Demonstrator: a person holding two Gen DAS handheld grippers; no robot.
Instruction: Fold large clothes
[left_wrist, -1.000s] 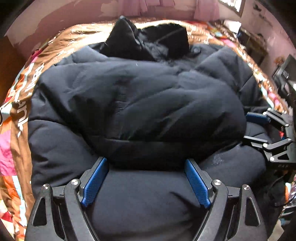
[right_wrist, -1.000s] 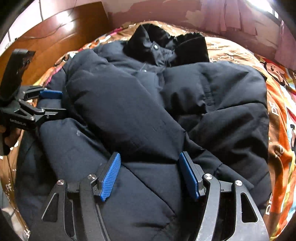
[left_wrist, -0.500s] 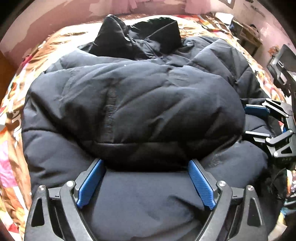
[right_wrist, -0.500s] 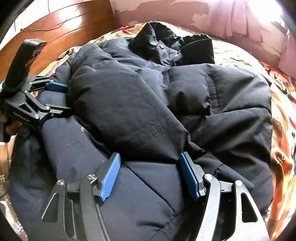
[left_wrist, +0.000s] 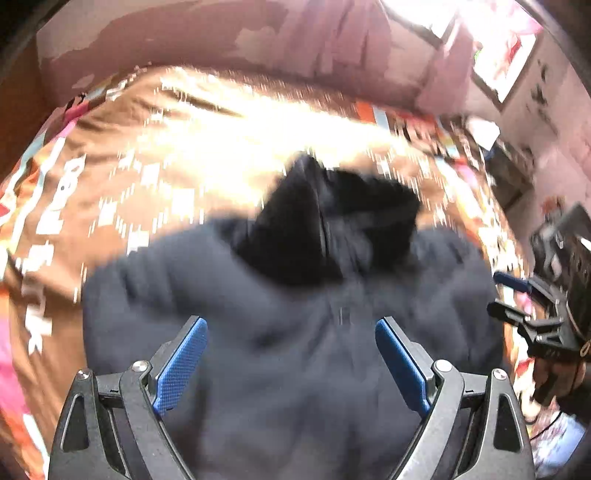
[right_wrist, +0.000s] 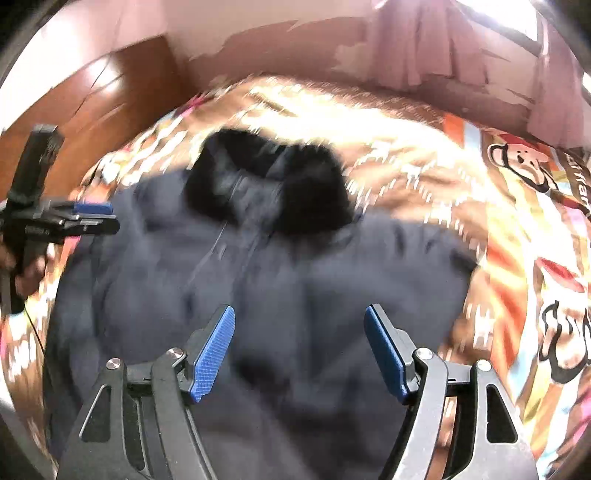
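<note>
The left gripper (left_wrist: 291, 360) has its blue-padded jaws spread wide, nothing clamped between them; the dark puffer jacket (left_wrist: 295, 332) only fills the view behind the gap. Its jaws opened further a moment ago and now stand apart. The right gripper (right_wrist: 299, 349) is also apart, its blue pads clear of the cloth, and its jaws have just been opening, with no fold of the jacket pinched between them. Each gripper shows at the other's side: the right one at the right edge of the left wrist view, the left one at the left edge of the right wrist view, with a hand (right_wrist: 31, 273) around its handle. Small white lettering on that gripper's body is too blurred to read.

The jacket lies spread on the bedspread (right_wrist: 517, 229), its black collar (right_wrist: 273, 184) toward the far edge of the bed and its body running to the near edge under both grippers. Both pictures are smeared, so seams and folds are hard to make out.

The bedspread is brown and orange with a cartoon monkey face (right_wrist: 521, 158) near its right edge. Large white letters run along its left edge in the left wrist view, and dark letters beside the monkey, none fully legible. A wooden headboard (right_wrist: 110, 96) stands beyond the left corner, a pink wall (left_wrist: 221, 48) behind the bed.
</note>
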